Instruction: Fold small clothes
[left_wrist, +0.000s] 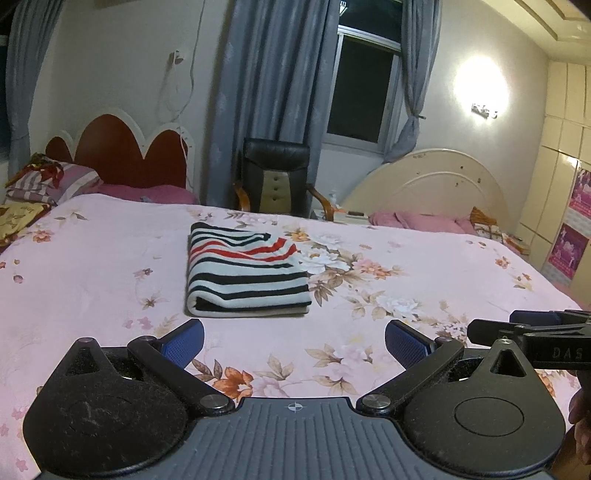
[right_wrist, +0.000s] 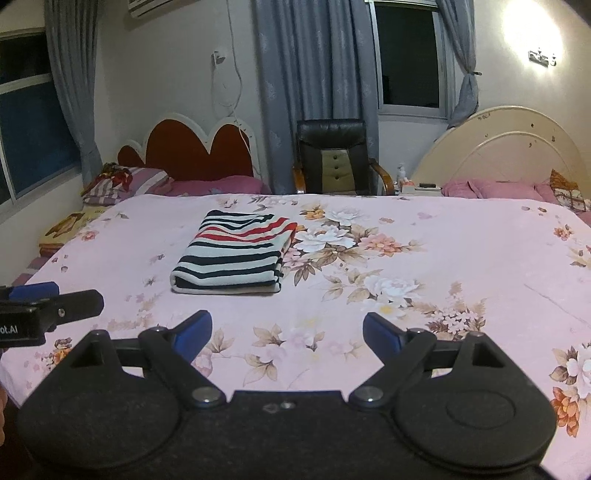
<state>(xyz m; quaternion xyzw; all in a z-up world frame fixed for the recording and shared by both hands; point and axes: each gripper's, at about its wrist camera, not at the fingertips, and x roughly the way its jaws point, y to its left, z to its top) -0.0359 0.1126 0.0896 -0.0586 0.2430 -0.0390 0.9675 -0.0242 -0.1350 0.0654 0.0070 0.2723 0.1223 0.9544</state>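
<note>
A striped garment (left_wrist: 243, 273) in white, black and red lies folded into a neat rectangle on the pink floral bedspread (left_wrist: 92, 266); the right wrist view shows the same garment (right_wrist: 236, 254) on that bedspread (right_wrist: 424, 258). My left gripper (left_wrist: 293, 341) hovers in front of it, jaws wide apart with nothing between them. My right gripper (right_wrist: 286, 332) is likewise open and empty, short of the garment's near edge. Each gripper shows at the edge of the other's view: the right one (left_wrist: 532, 328) on the right, the left one (right_wrist: 40, 301) on the left.
A black office chair (left_wrist: 275, 173) stands behind the bed between two headboards, one red (left_wrist: 122, 151), one cream (left_wrist: 436, 184). Pillows and folded bedding (left_wrist: 48, 181) lie at the far left. Grey curtains (left_wrist: 266, 92) and a dark window (left_wrist: 362, 88) line the back wall.
</note>
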